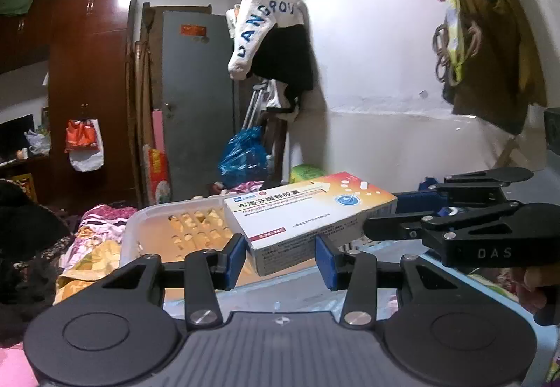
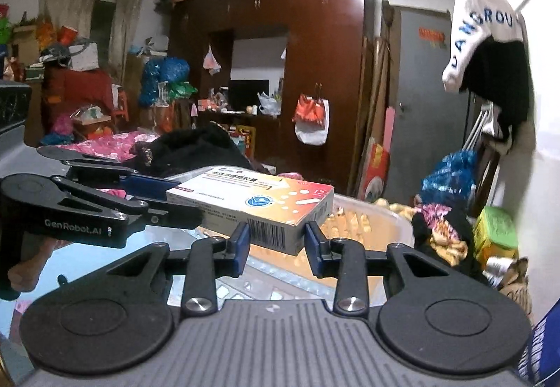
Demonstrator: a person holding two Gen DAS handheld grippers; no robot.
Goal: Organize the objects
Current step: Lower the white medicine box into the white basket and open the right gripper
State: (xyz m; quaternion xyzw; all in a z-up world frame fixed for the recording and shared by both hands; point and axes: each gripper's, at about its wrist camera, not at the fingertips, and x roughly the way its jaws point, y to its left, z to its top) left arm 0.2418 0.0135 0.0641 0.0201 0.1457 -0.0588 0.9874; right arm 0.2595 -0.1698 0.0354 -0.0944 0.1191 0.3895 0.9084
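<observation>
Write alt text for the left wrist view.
A white-and-orange cardboard medicine box is held in the air by the left claw at one end and the right claw at the other, above a translucent plastic basket.

glossy printed cardboard box (image 1: pixel 308 212), matt black plastic tongs (image 1: pixel 280 257) with blue pads (image 1: pixel 323 261), translucent plastic basket (image 1: pixel 164 229), shiny lacquered wood wardrobe (image 1: pixel 91 72), crinkled blue plastic bag (image 1: pixel 243 156).
</observation>
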